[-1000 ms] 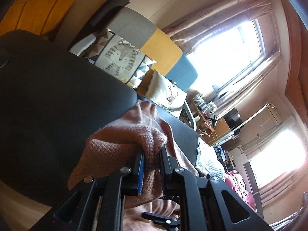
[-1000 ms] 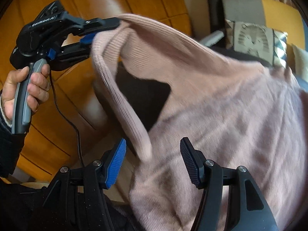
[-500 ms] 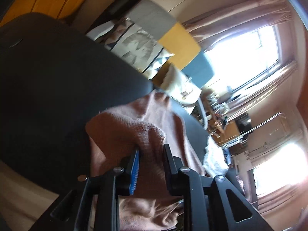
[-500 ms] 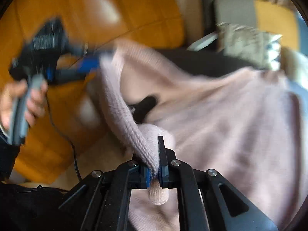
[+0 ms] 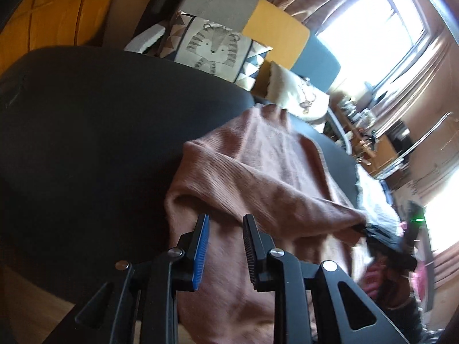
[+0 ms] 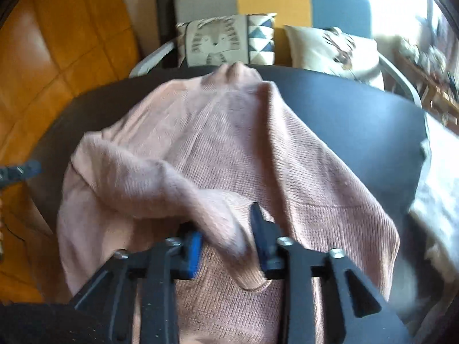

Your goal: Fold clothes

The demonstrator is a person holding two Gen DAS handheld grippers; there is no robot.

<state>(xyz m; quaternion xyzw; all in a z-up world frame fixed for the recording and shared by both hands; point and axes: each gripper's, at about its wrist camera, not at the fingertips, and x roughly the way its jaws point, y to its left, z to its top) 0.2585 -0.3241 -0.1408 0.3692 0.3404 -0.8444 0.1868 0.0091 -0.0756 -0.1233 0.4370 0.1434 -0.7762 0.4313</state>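
A pink knit sweater lies spread on the black table, collar at the far edge. One sleeve is folded across its body. The cuff end passes between the jaws of my right gripper. These jaws are opening and do not pinch it. In the left wrist view my left gripper hangs open just above the sweater near its shoulder, nothing between its pads. The sleeve stretches right to the blurred right gripper. The left gripper's tip shows at the left edge.
Behind the table stands a sofa with a tiger cushion and a white cushion. A pale cloth lies at the table's right end. Orange wooden floor is to the left.
The right gripper pinched the sleeve, carried it across the sweater's body and parted its jaws. The left gripper let go of the shoulder and sank. The sweater now lies flat.
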